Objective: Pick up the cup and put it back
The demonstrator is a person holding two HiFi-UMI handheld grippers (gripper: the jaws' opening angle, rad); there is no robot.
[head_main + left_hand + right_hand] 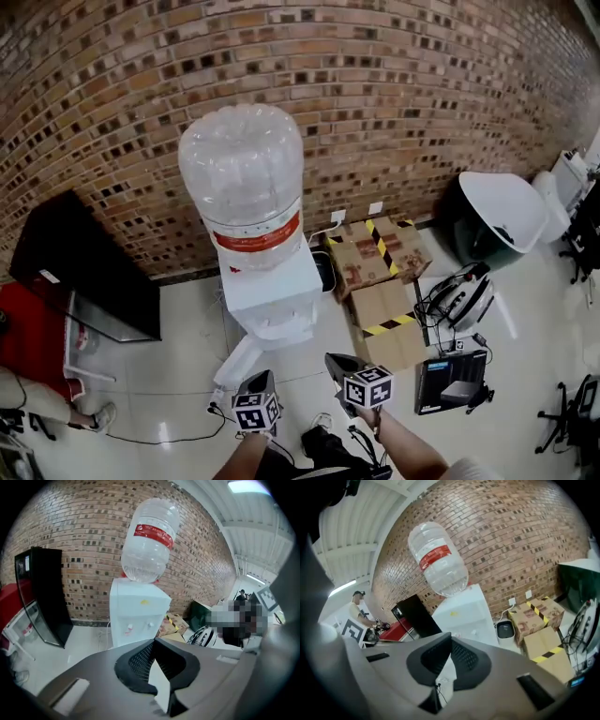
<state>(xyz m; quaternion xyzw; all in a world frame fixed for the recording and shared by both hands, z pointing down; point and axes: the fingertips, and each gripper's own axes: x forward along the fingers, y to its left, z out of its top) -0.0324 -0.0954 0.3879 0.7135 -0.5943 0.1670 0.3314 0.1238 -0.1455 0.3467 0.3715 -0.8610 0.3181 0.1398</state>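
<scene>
No cup shows in any view. A white water dispenser (272, 295) with a large clear bottle (246, 178) stands against the brick wall, straight ahead of both grippers. My left gripper (257, 381) is low in the head view, in front of the dispenser's base, its jaws together with nothing between them. My right gripper (339, 364) is just to its right, also shut and empty. The left gripper view has the gripper (154, 641) aimed at the dispenser (136, 613) and its taps. In the right gripper view the gripper (450, 634) points at the dispenser (464, 616) from the right.
Taped cardboard boxes (380, 258) lie right of the dispenser, with a helmet (461, 300) and a black device (452, 380) beyond. A black cabinet (84, 267) and a red unit (28, 328) stand left. A cable (178, 436) crosses the floor. Another person's leg (37, 398) is at far left.
</scene>
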